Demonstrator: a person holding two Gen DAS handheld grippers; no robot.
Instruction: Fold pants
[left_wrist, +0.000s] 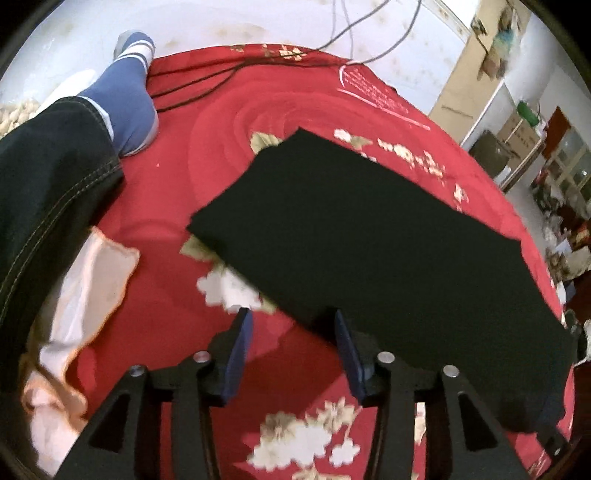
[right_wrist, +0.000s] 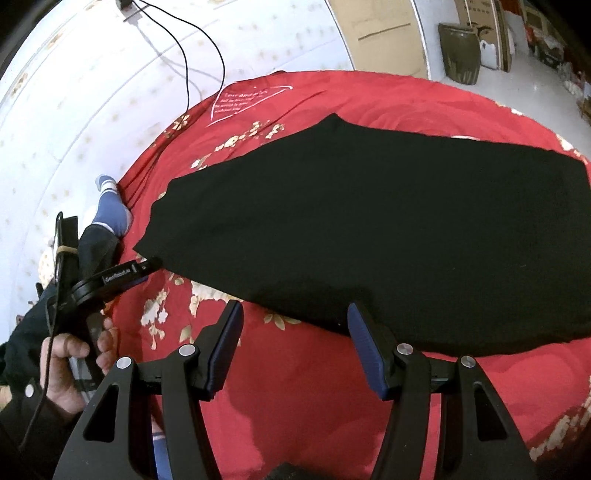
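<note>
Black pants (right_wrist: 369, 229) lying flat on the red bedspread (right_wrist: 303, 398), long edge toward the near side, with left gripper (left_wrist: 291, 332) and right gripper (right_wrist: 295, 325) fingers parted and empty just short of it; pinching bedspread along with hem would likely drag the fold askew.

The left gripper (left_wrist: 293, 314) is pointed steeply downward, its blue-padded fingers (left_wrist: 242, 350) spread apart with nothing clasped between them. The right gripper (right_wrist: 293, 310) is likewise tilted down, its fingers (right_wrist: 364, 343) parted and empty. In the right wrist view the left gripper's handle is gripped by a hand (right_wrist: 70, 365), fingers curled around it.
</note>
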